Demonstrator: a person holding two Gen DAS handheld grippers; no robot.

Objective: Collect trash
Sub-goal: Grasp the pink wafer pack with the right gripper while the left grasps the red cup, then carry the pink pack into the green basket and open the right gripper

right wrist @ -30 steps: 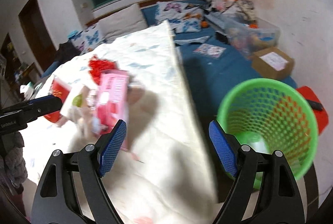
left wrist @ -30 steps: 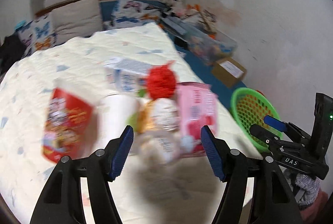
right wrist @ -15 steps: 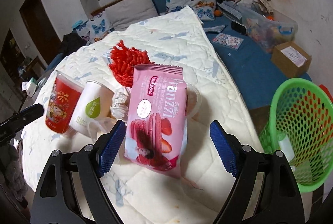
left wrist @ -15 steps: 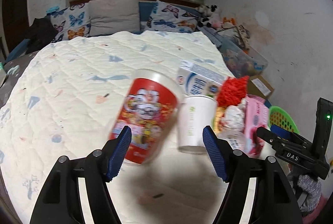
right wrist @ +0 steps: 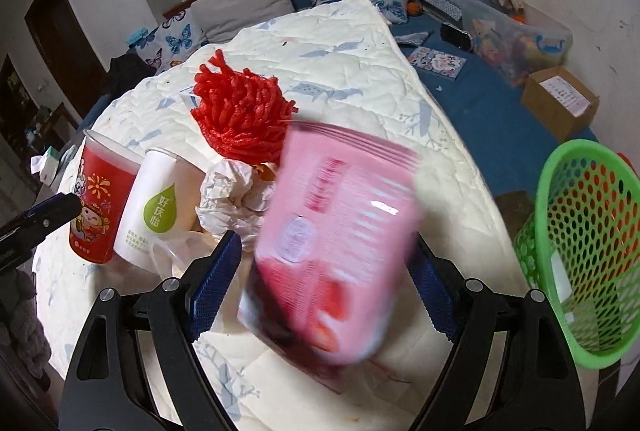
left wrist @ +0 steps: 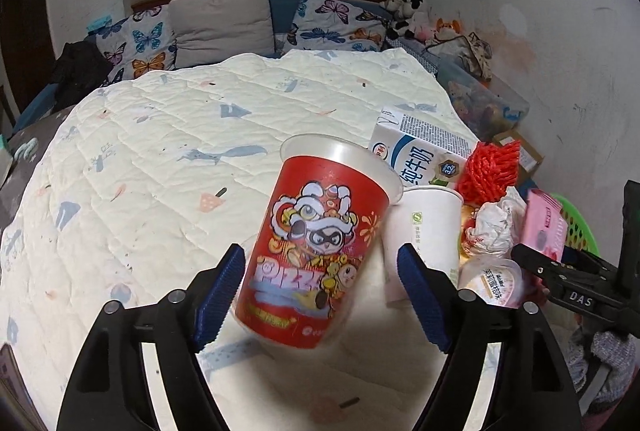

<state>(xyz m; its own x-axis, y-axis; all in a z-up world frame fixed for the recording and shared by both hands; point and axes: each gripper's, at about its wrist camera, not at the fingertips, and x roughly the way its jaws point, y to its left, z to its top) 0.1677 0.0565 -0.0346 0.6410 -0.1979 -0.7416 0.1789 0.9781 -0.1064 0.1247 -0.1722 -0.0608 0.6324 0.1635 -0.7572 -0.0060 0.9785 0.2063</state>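
- The red noodle cup looks like thin plastic, light and probably empty; it should flex if squeezed hard, so a gentle pinch across its lower wall seems the safest hold.
- The left tool stands wide open with that cup between its 2 blue pads, near both but not visibly clamped. The cup stands on the quilted bed, tilted in this view, and carries a lion-dance cartoon under a pale rim.
- The pink wafer packet is soft, glossy film: light, crinkly and likely slippery, best taken across its middle.
- The right tool is also spread wide, the packet lying blurred between its pads with strawberry print at the lower end; whether the pads touch it cannot be told.
- Beside these sit a white paper cup, crumpled white paper and a red mesh net, all light.
- The green mesh basket stands off the bed's right edge, seemingly the place for the trash.
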